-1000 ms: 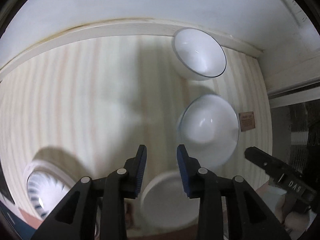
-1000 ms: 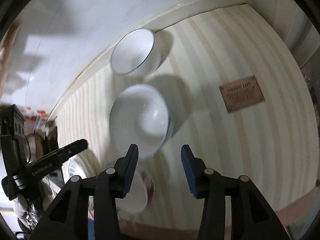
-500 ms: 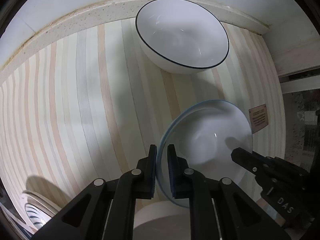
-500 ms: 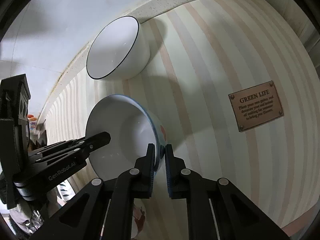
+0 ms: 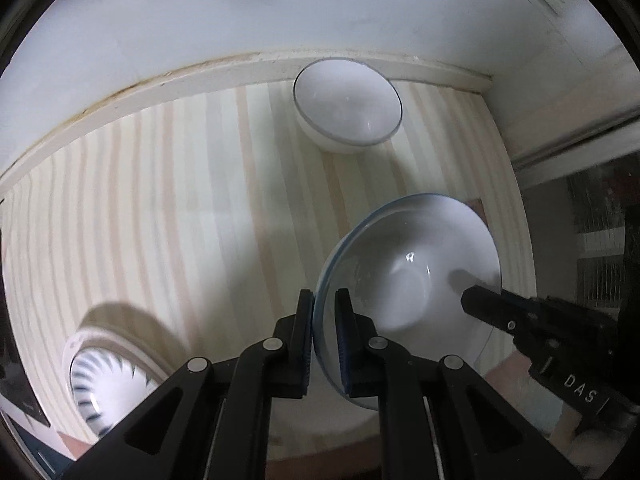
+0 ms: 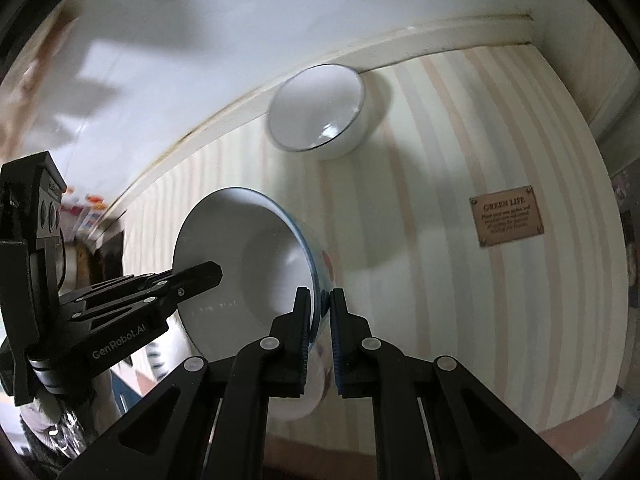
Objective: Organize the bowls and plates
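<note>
Both grippers are shut on the rim of the same blue-rimmed white bowl (image 5: 416, 272), held above the striped table. My left gripper (image 5: 324, 300) clamps its left rim; my right gripper (image 6: 319, 300) clamps its right rim, and the bowl (image 6: 248, 264) tilts toward the left there. The right gripper's fingers (image 5: 520, 316) show at the bowl's right in the left wrist view; the left gripper's fingers (image 6: 160, 284) show at the left in the right wrist view. A second white bowl with a dark rim (image 5: 346, 110) stands at the table's back edge, also in the right wrist view (image 6: 316, 114).
A blue-patterned dish (image 5: 108, 380) on stacked plates sits at the front left. A white round dish (image 5: 320, 412) lies under the held bowl. A brown label (image 6: 506, 216) is fixed on the striped table (image 5: 180, 208). A white wall rises behind.
Both grippers closed on the blue-rimmed bowl's rim half a second ago. Since then the bowl has risen and drawn back from the dark-rimmed bowl.
</note>
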`<state>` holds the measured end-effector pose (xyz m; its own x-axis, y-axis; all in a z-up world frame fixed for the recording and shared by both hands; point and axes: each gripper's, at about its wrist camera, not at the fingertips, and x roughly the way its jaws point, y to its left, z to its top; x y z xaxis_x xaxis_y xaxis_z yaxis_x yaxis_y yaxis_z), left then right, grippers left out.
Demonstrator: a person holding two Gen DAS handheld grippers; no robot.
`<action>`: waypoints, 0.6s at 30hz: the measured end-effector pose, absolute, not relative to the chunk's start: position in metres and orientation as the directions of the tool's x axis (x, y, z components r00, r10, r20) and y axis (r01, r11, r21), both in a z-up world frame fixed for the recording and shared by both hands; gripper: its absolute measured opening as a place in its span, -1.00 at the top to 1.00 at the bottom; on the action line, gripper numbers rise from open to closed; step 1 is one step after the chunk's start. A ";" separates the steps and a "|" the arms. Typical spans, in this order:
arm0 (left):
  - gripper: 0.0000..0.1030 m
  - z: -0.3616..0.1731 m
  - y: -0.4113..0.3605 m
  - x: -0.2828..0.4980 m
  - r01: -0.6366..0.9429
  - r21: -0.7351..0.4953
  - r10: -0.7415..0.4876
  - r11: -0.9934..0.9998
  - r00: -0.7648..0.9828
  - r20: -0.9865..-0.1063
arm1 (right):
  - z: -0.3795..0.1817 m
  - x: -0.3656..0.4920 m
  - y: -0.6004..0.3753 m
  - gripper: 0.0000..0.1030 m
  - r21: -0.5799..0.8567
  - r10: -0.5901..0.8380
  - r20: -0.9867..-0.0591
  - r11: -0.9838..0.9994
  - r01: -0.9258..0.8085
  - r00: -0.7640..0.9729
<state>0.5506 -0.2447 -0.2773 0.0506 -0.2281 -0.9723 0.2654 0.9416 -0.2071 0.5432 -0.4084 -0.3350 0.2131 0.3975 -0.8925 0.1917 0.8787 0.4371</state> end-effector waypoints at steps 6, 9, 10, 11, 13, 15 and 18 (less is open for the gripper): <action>0.83 -0.287 -0.228 0.516 0.248 -0.200 -0.210 0.948 0.014 -0.978 | -0.332 0.508 -0.384 0.78 0.447 0.422 -0.891 0.880 0.161 0.168; 0.83 -0.299 -0.220 0.509 0.231 -0.199 -0.202 0.952 -0.010 -0.979 | -0.345 0.497 -0.374 0.78 0.455 0.436 -0.889 0.874 0.169 0.140; 0.83 -0.303 -0.219 0.508 0.226 -0.198 -0.199 0.954 -0.020 -0.980 | -0.349 0.496 -0.372 0.78 0.457 0.439 -0.889 0.873 0.173 0.131; 0.83 -0.309 -0.217 0.507 0.223 -0.195 -0.193 0.955 -0.029 -0.981 | -0.353 0.493 -0.370 0.78 0.458 0.443 -0.888 0.871 0.179 0.121; 0.83 -0.316 -0.217 0.505 0.222 -0.187 -0.182 0.957 -0.041 -0.982 | -0.361 0.491 -0.367 0.78 0.453 0.441 -0.891 0.873 0.179 0.104; 0.83 -0.323 -0.219 0.505 0.227 -0.177 -0.170 0.958 -0.051 -0.984 | -0.370 0.489 -0.365 0.79 0.447 0.438 -0.895 0.876 0.180 0.089; 0.83 -0.331 -0.222 0.504 0.224 -0.172 -0.161 0.959 -0.065 -0.985 | -0.379 0.488 -0.363 0.79 0.435 0.430 -0.900 0.881 0.186 0.071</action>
<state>0.5042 -0.2220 -0.3309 -0.0649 -0.1614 -0.9848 0.2244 0.9592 -0.1720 0.4876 -0.3634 -0.3790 0.0712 0.4295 -0.9002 0.1856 0.8811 0.4351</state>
